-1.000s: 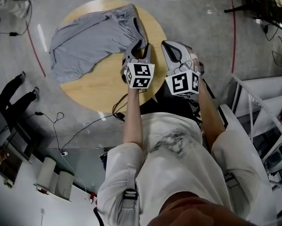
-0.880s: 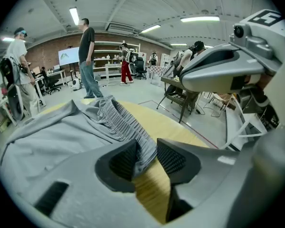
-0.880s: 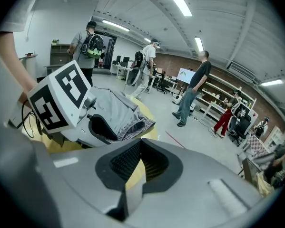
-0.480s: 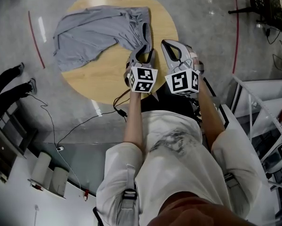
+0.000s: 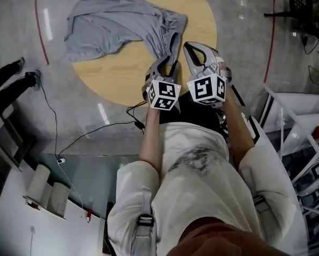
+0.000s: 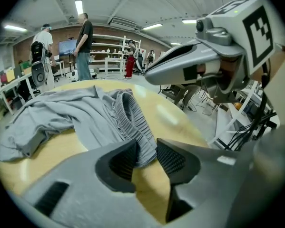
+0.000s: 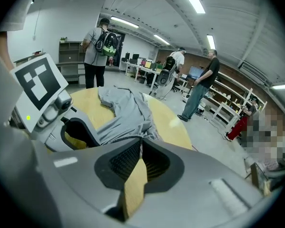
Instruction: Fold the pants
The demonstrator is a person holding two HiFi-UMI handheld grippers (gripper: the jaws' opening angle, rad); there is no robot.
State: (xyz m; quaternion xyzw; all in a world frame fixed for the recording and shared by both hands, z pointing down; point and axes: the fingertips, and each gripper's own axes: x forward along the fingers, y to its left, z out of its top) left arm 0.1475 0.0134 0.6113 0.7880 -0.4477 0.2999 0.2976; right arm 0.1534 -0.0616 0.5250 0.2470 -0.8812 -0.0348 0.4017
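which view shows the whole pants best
Head view: the pants lie spread on the table, nearly whole outline visible. Left gripper view shows them foreshortened, waistband between its jaws; right gripper view shows a bunched part.

My head camera hangs high and looks steeply down on the round pale wooden table [image 5: 122, 79]. The cameras riding the left gripper [image 5: 167, 65] and right gripper [image 5: 192, 49] sit low and close (nearly at tabletop level), facing outward across it. All three views share the crumpled grey fabric pants [image 5: 116, 28].
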